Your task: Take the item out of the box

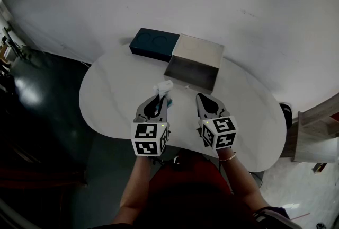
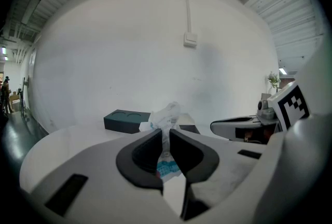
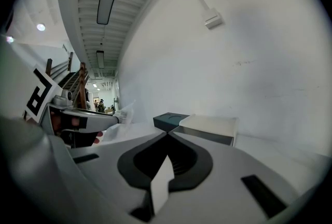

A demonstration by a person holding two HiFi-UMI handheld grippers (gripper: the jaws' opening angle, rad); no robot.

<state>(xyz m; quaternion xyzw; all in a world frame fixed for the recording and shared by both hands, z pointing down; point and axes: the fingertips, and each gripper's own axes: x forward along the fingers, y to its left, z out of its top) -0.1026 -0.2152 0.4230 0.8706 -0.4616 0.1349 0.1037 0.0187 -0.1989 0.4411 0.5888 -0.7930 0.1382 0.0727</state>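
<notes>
My left gripper (image 1: 160, 97) (image 2: 166, 133) is shut on a crumpled clear plastic packet (image 1: 163, 87) (image 2: 167, 115) with blue print, held above the white table (image 1: 114, 90) in front of the box. The open grey box (image 1: 193, 61) (image 3: 210, 128) stands at the table's far side, its pale lid flap raised behind it. My right gripper (image 1: 200, 97) (image 3: 167, 135) hovers beside the left one, jaws shut with nothing between them. In the right gripper view the left gripper (image 3: 78, 119) and the packet (image 3: 122, 112) show at the left.
A dark teal tray (image 1: 153, 44) (image 2: 124, 120) (image 3: 171, 120) with two round recesses lies left of the box, touching it. A white wall rises behind the table. Dark floor lies to the left, and a wooden shelf (image 1: 318, 127) stands at the right.
</notes>
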